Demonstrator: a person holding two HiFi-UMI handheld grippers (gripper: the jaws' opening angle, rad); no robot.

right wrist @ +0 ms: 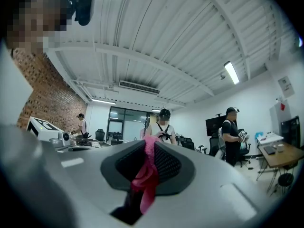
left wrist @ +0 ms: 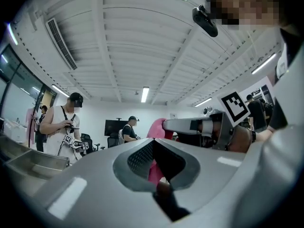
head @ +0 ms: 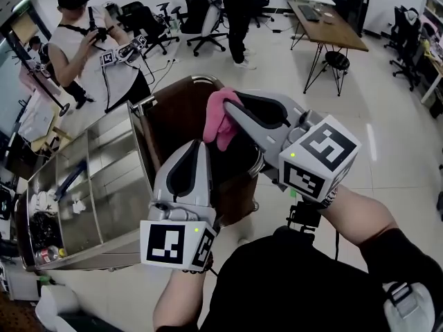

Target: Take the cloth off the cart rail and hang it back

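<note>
Right claw (head: 230, 107), arm stretched forward mid-frame, is clamped on the pink cloth (head: 220, 120), which dangles off its tip above the brown bag (head: 176, 113) of the cart (head: 111, 185), while the left claw (head: 197, 146), pinched closed, sits raised just lower-left of it.

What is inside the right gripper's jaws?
The pink cloth, pinched between the right gripper's closed jaws; its loose end hangs below. How much cloth lies deeper between the jaws is covered by them.
</note>
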